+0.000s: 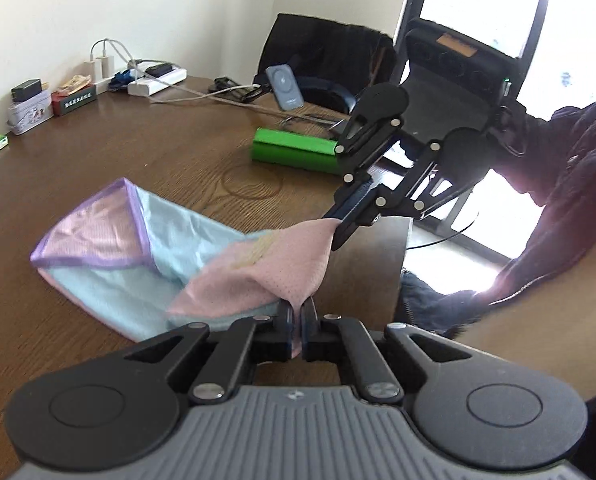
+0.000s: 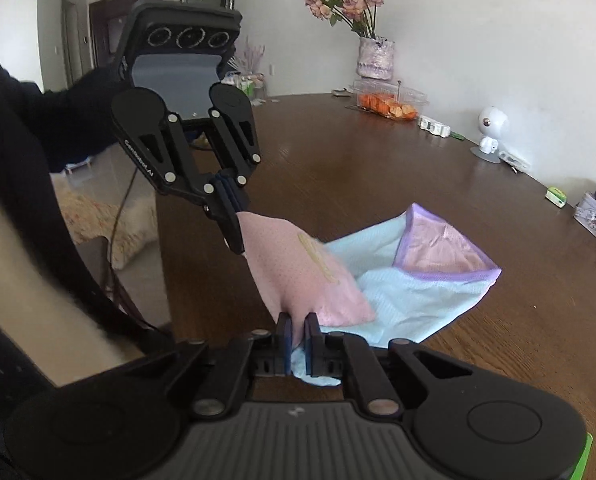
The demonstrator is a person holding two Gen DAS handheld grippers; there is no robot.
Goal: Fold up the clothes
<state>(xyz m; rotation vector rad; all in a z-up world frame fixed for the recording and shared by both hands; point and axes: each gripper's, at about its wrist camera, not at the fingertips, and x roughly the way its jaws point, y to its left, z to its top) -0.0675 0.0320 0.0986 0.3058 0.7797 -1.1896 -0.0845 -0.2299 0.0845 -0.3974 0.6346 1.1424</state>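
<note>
A small garment (image 1: 138,248), light blue with pink panels and purple trim, lies on the brown wooden table (image 1: 138,152); it also shows in the right wrist view (image 2: 417,292). Its pink end (image 1: 266,272) is lifted off the table. My left gripper (image 1: 298,312) is shut on one corner of the pink end. My right gripper (image 1: 333,232) is shut on the other corner, close ahead and to the right. In the right wrist view my right gripper (image 2: 298,328) pinches the pink fabric (image 2: 305,276), and my left gripper (image 2: 234,236) holds it ahead on the left.
A green box (image 1: 294,150), cables, a power strip (image 1: 158,80), tins and a phone stand lie at the table's far side. A black chair (image 1: 321,56) stands behind. A vase of flowers (image 2: 373,56), a food tray (image 2: 389,104) and a white figurine (image 2: 491,128) stand along the other edge.
</note>
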